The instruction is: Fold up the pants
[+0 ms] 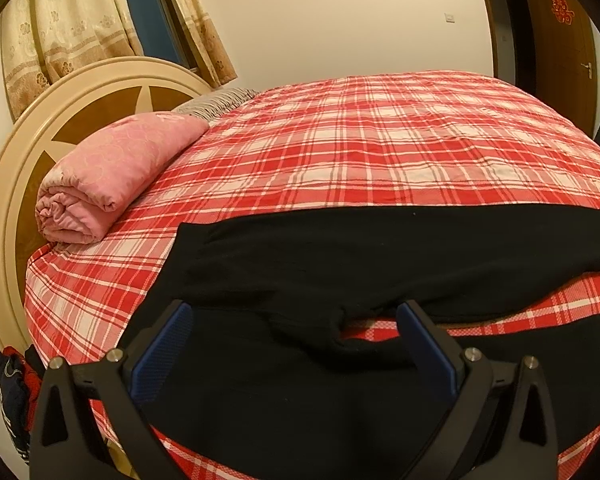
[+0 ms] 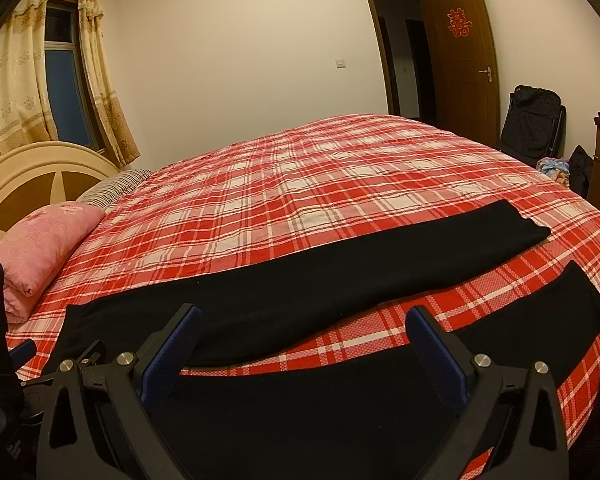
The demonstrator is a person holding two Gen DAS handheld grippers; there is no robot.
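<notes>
Pants [image 2: 284,292]: black, flat on the near part of the bed, long axis left-right, waist left, both leg ends right; legs spread apart in a V.
Left gripper [image 1: 294,314]: fingers wide apart, over the crotch, nothing held.
Right gripper [image 2: 304,316]: fingers wide apart, over the near leg, nothing held.
Bedspread [image 2: 300,184]: red plaid, far half bare.
Rolled pink quilt [image 1: 112,176]: by the headboard [image 1: 16,160], left of the waist, apart from it.

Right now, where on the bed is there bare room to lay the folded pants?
The checked sheet lies bare beyond the pants, out to the far edge. A thin strip shows between the legs. The pink quilt crowds the headboard side.
</notes>
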